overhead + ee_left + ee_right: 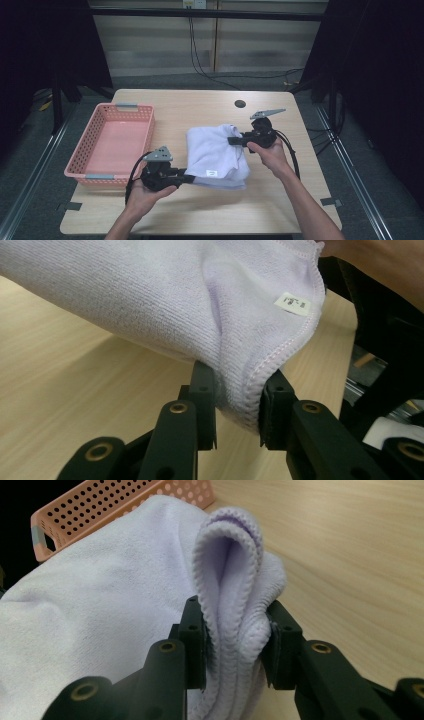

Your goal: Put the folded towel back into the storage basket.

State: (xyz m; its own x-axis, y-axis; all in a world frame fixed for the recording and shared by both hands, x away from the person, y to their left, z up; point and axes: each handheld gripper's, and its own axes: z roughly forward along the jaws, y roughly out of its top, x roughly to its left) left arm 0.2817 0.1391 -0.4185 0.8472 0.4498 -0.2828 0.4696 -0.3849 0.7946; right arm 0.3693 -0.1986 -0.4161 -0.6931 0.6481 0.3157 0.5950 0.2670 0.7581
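A pale lilac towel (215, 155) hangs folded between my two grippers, lifted a little off the wooden table (200, 105). My left gripper (192, 178) is shut on its near corner, close to the white label (210, 173). In the left gripper view the hemmed edge (235, 400) is pinched between the black jaws, label (293, 304) above. My right gripper (234, 141) is shut on the far right corner. The right gripper view has bunched folds of towel (235, 625) squeezed between its jaws.
A pink perforated basket (113, 142) sits at the table's left, and its rim (100, 510) lies behind the towel in the right gripper view. A dark round hole (240, 104) marks the table's far side. Cables trail on the floor beyond.
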